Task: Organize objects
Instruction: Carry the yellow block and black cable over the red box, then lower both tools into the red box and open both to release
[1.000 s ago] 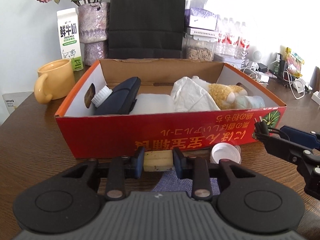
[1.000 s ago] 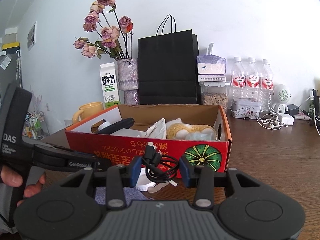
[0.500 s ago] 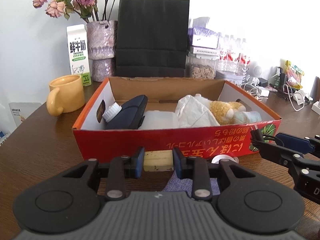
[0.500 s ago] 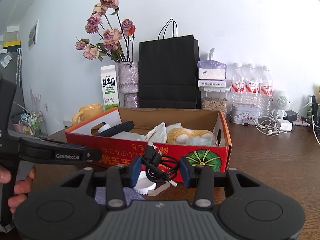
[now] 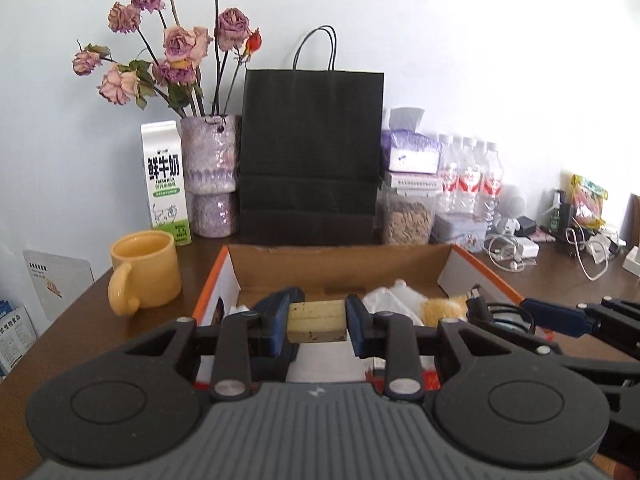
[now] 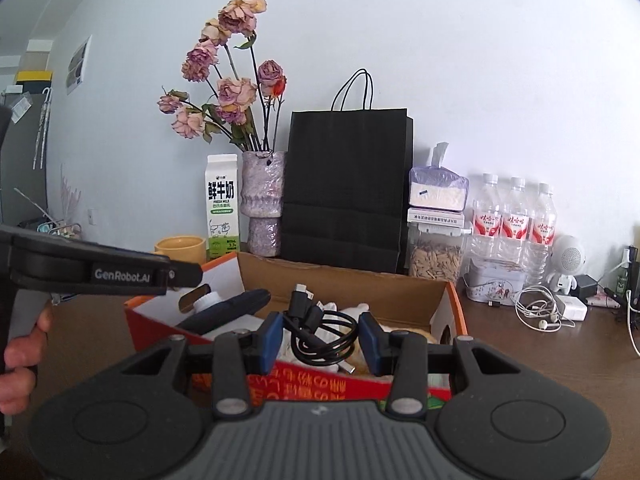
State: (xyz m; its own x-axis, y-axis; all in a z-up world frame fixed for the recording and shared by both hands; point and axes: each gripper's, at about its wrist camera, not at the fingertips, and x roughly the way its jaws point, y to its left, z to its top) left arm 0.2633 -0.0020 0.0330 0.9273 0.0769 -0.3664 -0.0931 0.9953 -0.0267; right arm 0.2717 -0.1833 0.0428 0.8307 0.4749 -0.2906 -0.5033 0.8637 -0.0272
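Looks like a home: wood surface [image 6: 540,364] w/ dried roses in vase [image 6: 262,196], milk carton [image 6: 222,204], yellow mug [image 5: 144,270], water bottles [image 6: 514,220], chargers etc.

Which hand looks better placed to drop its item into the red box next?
Left, narrowly: its wooden block looks farther over the red box; the right's black cable hangs at the near wall.

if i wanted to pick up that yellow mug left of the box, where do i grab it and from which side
Take the yellow mug by its handle, which sticks out toward the camera and a bit left, away from the red box. Come in from the near left, jaws closing across the loop. The body looks too wide for these jaws, so the upright rim wall from above is the fallback.
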